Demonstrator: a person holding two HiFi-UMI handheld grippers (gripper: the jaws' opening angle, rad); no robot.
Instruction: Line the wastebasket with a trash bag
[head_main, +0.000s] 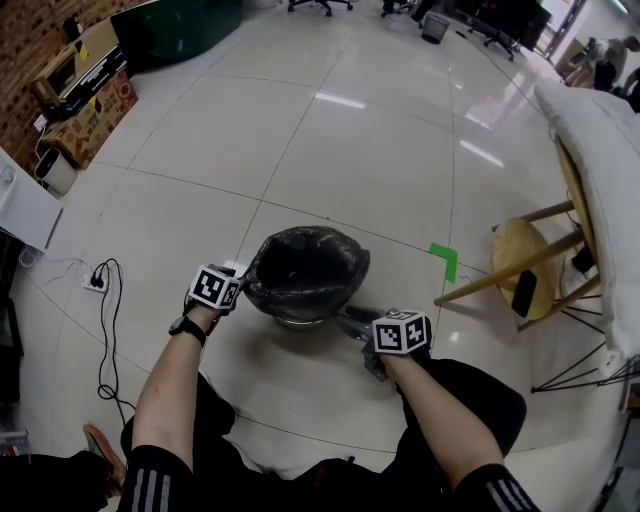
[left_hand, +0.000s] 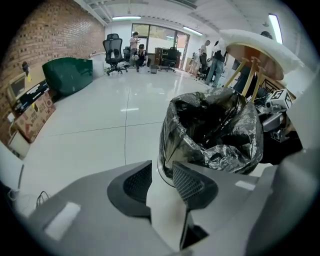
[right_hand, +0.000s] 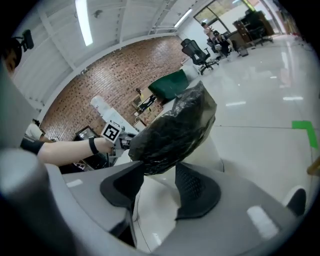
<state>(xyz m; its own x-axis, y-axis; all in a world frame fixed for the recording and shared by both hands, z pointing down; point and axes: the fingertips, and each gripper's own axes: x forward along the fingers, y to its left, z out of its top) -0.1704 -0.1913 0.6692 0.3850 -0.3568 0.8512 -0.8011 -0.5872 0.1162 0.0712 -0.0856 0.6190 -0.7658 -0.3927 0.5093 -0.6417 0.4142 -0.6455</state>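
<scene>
1. Head view: the wastebasket (head_main: 300, 322) stands on the floor (head_main: 350, 150) just ahead of the person; the black trash bag (head_main: 305, 270) is already spread over its mouth and folded down round the rim; I'd judge the lining all but done, with perhaps only the skirt left to tidy; the left gripper (head_main: 238, 290) sits at the near-left rim and the right gripper (head_main: 352, 322) just beside the near-right side; open tile lies far and left; a stool (head_main: 522, 250) stands well apart on the right, a green tape mark (head_main: 444, 261) between; a cable (head_main: 108, 330) trails on the left.
2. Left gripper view: the fingers (left_hand: 134, 182) are released, with nothing held and only floor and basket wall showing between them; the bag's crumpled edge hangs just beyond the tips; the rim is covered on this side.
3. Right gripper view: the fingers (right_hand: 197, 189) are spread and hold nothing; the bag bulges beyond the tips; the white basket wall shows below the skirt; there is free room behind to draw back.
</scene>
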